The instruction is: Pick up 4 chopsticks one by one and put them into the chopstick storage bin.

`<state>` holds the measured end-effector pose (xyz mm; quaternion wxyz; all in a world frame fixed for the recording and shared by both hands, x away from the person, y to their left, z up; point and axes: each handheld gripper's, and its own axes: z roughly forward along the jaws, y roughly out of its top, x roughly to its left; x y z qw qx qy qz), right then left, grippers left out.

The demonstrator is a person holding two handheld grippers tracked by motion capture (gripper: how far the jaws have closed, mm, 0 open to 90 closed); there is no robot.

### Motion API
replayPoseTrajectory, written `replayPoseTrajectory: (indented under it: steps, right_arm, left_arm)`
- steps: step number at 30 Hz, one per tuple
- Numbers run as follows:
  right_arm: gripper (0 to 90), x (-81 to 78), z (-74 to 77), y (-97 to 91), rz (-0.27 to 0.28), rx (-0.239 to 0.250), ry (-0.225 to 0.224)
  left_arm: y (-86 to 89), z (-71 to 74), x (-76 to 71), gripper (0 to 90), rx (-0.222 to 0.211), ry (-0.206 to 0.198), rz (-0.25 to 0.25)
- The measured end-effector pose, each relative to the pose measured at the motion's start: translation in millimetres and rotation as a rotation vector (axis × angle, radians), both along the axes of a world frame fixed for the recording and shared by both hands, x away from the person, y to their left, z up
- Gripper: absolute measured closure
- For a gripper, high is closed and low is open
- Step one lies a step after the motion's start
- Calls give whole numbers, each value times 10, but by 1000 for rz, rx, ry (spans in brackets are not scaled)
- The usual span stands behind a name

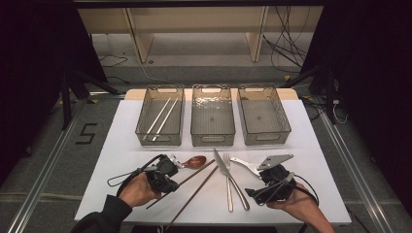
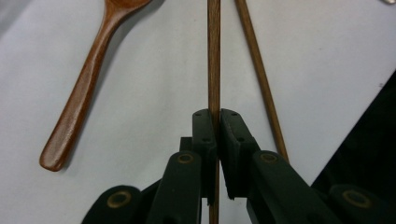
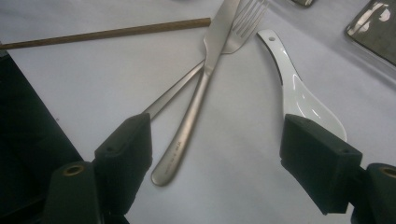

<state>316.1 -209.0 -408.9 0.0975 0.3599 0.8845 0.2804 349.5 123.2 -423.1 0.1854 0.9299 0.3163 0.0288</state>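
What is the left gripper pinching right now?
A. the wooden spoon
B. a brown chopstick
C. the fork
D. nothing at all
B. In the left gripper view, the left gripper has its jaws closed on a brown chopstick that runs straight up between them, while the wooden spoon lies free on the table beside it.

My table [image 1: 301, 145] is lit brightly from overhead while the surroundings stay dark; shadows are soft, my steel knife [image 3: 201, 88] glints, and nearby jaws blur.
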Motion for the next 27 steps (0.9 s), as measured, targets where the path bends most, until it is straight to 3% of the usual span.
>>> replayPoseTrajectory:
  steps: [10,22,27]
  right_arm:
    - [261,3,3,1,-4,6,-4]
    - [261,12,-4,2,-4,5,-3]
    - [261,15,-3,1,-4,6,-3]
  left_arm:
    - [117,292,80,846,-85,-73,42]
    - [327,496,411,846,-144,-115,120]
    - [392,584,579,846,-150,-142,157]
